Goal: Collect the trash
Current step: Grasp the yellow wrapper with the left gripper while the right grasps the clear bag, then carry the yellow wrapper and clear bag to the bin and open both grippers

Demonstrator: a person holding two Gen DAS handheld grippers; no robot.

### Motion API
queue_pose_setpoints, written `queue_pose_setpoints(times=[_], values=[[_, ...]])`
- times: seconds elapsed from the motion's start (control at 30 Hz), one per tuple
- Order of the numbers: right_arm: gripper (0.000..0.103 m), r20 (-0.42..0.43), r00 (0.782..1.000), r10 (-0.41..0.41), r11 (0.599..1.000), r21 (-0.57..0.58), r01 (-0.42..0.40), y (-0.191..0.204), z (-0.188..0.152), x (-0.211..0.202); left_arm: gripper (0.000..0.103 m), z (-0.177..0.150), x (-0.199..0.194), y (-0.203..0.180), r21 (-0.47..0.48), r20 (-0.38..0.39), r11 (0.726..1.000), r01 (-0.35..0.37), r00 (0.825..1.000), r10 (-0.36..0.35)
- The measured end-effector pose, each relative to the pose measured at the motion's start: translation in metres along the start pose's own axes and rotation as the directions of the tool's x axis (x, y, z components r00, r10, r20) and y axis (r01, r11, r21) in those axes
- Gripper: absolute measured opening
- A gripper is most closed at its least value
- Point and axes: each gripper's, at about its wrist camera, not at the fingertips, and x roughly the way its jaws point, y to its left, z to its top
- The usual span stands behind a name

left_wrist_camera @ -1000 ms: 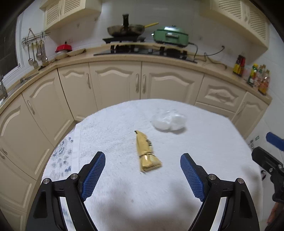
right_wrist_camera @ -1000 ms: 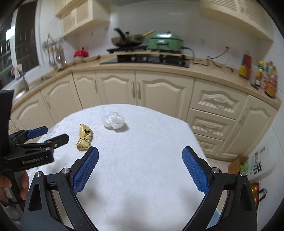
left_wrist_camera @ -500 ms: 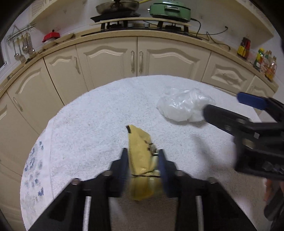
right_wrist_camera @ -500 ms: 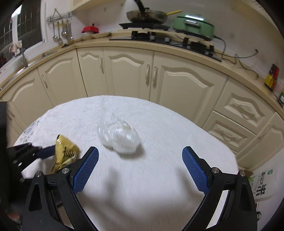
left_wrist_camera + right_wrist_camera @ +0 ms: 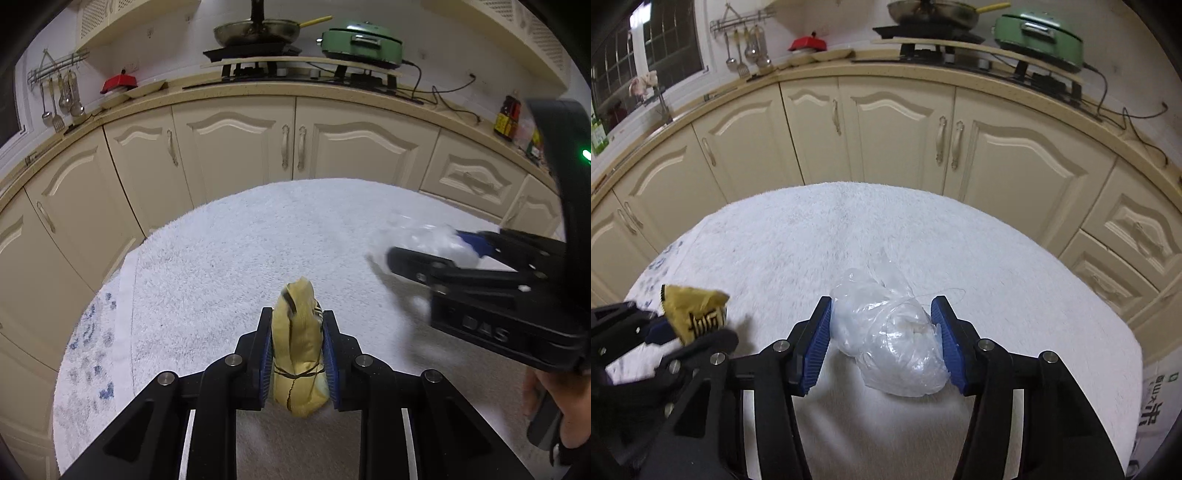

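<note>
Now both pieces of trash are between pads, where 1 second ago both grippers hung wide open above the white towel-covered table (image 5: 229, 258) with nothing in them. My left gripper (image 5: 297, 349) has clamped onto the yellow snack wrapper (image 5: 297, 354); half a second ago it was only just pinching in on it. The blue pads press the wrapper's 2 sides, its twisted tip pokes out toward the far edge, and its near end hangs past the pads toward me. From the right wrist view the wrapper (image 5: 696, 315) looks lifted slightly off the cloth at the far left, though I cannot be sure of that.

My right gripper (image 5: 884, 332) has dropped from its hover and now straddles the crumpled clear plastic bag (image 5: 890, 339), which lies on the table right of the wrapper. The left pad touches the bag's side and the right pad sits at its edge, so I judge the jaws are partly closed around it, not yet squeezing firmly.

That means, as I read it, 1 item is secured and the 2nd is nearly caught. The bag is soft and slippery, so it may squash or slip as I close further. No bin shows in either view.
</note>
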Motion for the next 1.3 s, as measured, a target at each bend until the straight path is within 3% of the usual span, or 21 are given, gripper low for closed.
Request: queue_pose_setpoints(times=[0.33,0.5,0.7,0.8,0.97,1.13,1.3], values=[[0.055,0.123,0.992,-0.041,0.991,0.135,0.024,-0.047,-0.074,-0.137,0.020,-0.024,-0.071,-0.077,0.113,0.047,0.992,0.062,0.997,-0.067],[0.055,0.186,0.980,-0.075,0.977,0.211,0.035,-0.079,-0.129,-0.207,0.020,-0.041,-0.108,-0.138,0.198,0.081,0.977,0.083,0.992,-0.101],[0.056,0.230,0.963,-0.142,0.948,0.312,0.065,-0.125,-0.194,-0.270,0.020,-0.067,-0.129,-0.231,0.302,0.058,0.942,0.145,0.984,-0.170],[0.056,0.235,0.954,-0.187,0.921,0.380,0.087,-0.154,-0.231,-0.296,0.020,-0.078,-0.132,-0.284,0.367,0.033,0.912,0.181,0.978,-0.207],[0.057,0.202,0.938,-0.282,0.850,0.506,0.147,-0.205,-0.299,-0.324,0.020,-0.097,-0.117,-0.376,0.455,-0.071,0.844,0.282,0.957,-0.281],[0.057,0.142,0.926,-0.350,0.770,0.607,0.198,-0.254,-0.359,-0.332,0.021,-0.121,-0.089,-0.461,0.526,-0.181,0.771,0.358,0.933,-0.310],[0.057,0.084,0.925,-0.372,0.700,0.680,0.220,-0.291,-0.407,-0.327,0.021,-0.133,-0.063,-0.521,0.557,-0.243,0.726,0.403,0.915,-0.321]])
